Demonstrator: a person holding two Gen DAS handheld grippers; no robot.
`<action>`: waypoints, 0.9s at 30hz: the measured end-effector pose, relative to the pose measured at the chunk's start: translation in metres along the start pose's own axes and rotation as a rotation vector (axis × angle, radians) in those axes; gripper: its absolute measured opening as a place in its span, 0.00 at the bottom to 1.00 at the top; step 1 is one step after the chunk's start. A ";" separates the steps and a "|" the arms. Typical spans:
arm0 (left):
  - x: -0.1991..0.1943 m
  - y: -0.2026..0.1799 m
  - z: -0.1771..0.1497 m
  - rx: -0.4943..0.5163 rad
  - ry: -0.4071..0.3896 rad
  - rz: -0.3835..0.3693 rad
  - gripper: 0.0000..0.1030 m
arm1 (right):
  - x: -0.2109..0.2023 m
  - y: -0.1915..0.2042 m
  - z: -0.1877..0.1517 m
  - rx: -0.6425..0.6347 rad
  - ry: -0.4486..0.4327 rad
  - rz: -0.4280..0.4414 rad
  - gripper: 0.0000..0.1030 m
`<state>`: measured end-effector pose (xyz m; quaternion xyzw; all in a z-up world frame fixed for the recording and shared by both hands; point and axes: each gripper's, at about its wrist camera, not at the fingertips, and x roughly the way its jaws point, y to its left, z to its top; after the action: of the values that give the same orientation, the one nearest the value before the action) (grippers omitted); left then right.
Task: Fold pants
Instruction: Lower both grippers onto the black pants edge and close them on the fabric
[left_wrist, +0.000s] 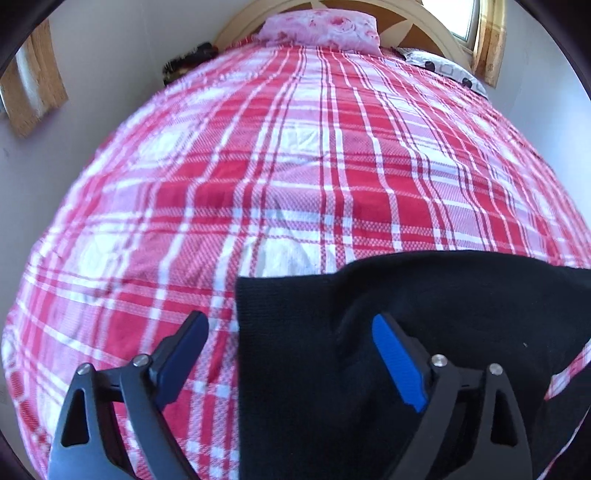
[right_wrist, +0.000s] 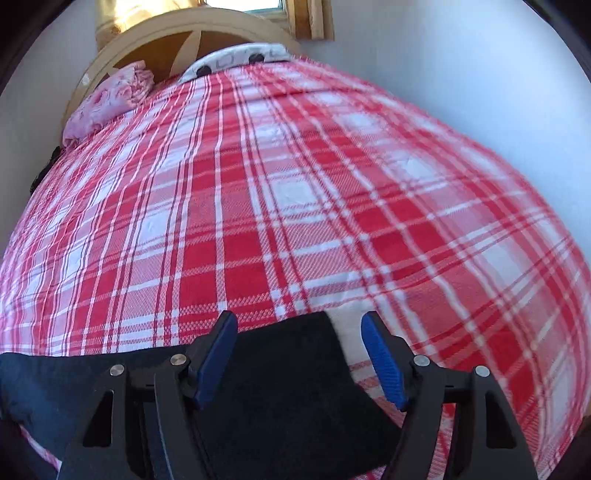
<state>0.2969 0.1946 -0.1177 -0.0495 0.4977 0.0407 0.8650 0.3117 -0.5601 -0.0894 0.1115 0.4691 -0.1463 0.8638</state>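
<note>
The black pants (left_wrist: 424, 332) lie on the bed, at its near end, spread flat over the red-and-white plaid bedspread (left_wrist: 295, 166). In the left wrist view the dark fabric fills the lower right, with a straight edge running down the middle and a shallow crease across its surface. In the right wrist view the pants (right_wrist: 288, 369) come in from the lower left and end in a rounded corner right between the fingers.

Over to the left hand-held gripper (left_wrist: 290, 362): jaws wide apart, pointing steeply down. Its blue right pad (left_wrist: 397, 365) sits over the black cloth, the left one over bare plaid, so that straight edge runs between them. Nothing is pinched; the pads press on no cloth.

The right hand-held gripper (right_wrist: 299, 360) stands somewhat narrower but clearly parted too. The corner of the pants lies in the gap; whether the pads touch the fabric I cannot tell, but they do not clamp it.

Further out, a pink floral pillow (left_wrist: 321, 27) rests at the head of the bed against a curved wooden headboard (right_wrist: 166, 40), with a white patterned pillow (left_wrist: 443, 70) beside it. White walls flank the bed.
</note>
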 end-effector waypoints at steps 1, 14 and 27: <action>0.001 0.000 -0.001 0.000 0.004 -0.010 0.90 | 0.006 0.001 -0.001 -0.013 0.025 -0.006 0.68; 0.023 0.008 0.019 -0.006 0.030 -0.080 0.84 | 0.021 -0.010 -0.007 -0.012 0.061 0.018 0.56; 0.028 -0.003 0.019 0.043 0.033 -0.029 0.78 | 0.022 -0.005 -0.005 -0.034 0.051 0.053 0.20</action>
<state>0.3278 0.1942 -0.1322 -0.0387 0.5120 0.0165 0.8580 0.3168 -0.5665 -0.1109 0.1129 0.4903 -0.1124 0.8569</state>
